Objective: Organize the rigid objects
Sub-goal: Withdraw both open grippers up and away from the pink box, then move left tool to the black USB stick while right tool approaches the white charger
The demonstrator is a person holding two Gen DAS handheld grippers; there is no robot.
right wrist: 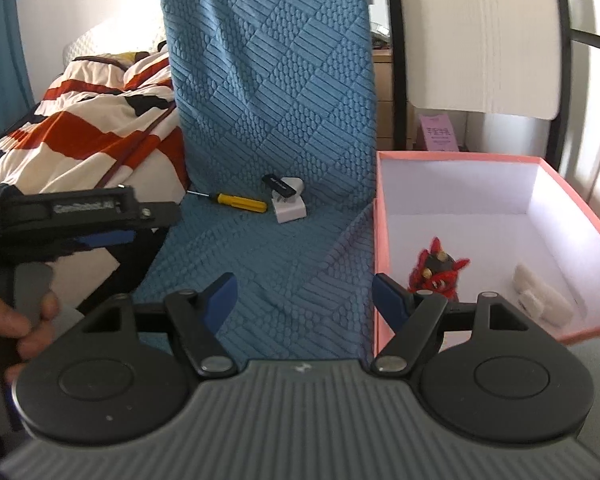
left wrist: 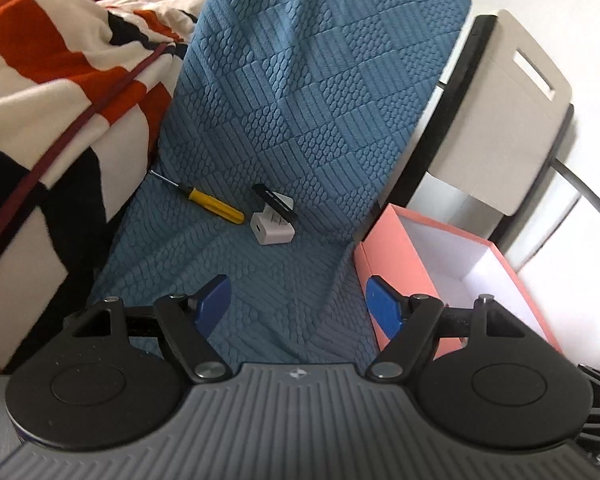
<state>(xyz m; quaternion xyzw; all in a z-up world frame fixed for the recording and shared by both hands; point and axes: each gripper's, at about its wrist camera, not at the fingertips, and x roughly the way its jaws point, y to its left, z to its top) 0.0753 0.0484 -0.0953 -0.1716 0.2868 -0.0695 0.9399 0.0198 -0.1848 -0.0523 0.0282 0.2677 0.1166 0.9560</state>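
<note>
both grippers' blue flat fingers (left wrist: 214, 300) apart, empty; ribbed quilted blue cover (left wrist: 300, 120)

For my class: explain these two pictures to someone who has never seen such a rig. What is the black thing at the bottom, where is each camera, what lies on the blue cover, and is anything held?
No robot here: a person holds a hand tool in each hand, each with two blue-tipped jaws and a camera looking forward along them. One picture comes from the left gripper, the other from the right gripper; the black parts below are the tools themselves. The right view also shows the left tool in the person's hand. On the blue textured cover lie a yellow screwdriver, a white charger and a black stick resting on it. Beside them stands a pink box holding a red toy and something white. Both sets of jaws stand open, holding nothing.
</note>
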